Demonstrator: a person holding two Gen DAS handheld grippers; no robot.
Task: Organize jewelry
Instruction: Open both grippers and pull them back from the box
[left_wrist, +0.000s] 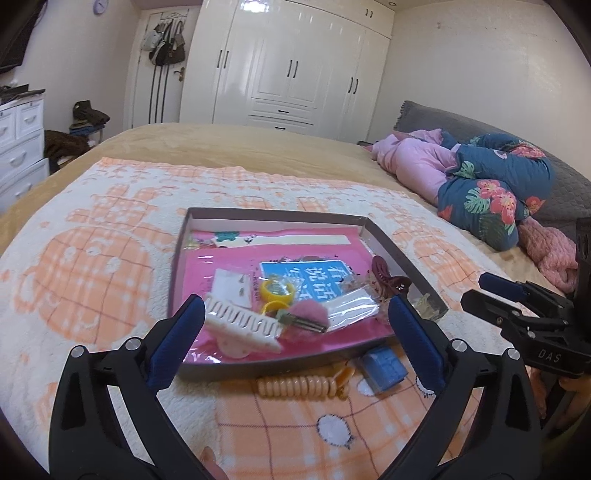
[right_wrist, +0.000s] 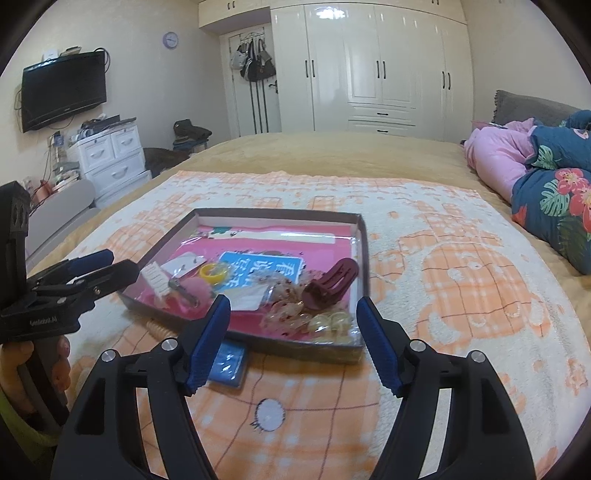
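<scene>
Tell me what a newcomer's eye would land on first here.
First, the shallow box in the middle of the orange-and-white blanket, its bright pink lining strewn with trinkets: a dark red hair claw at its right side, a yellow ring near the middle. In front of the box, on the blanket, lie a peach spiral hair tie and a small blue packet.

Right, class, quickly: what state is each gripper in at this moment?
Left gripper: open, holding nothing, above the tray.
Right gripper: open, holding nothing.
</scene>
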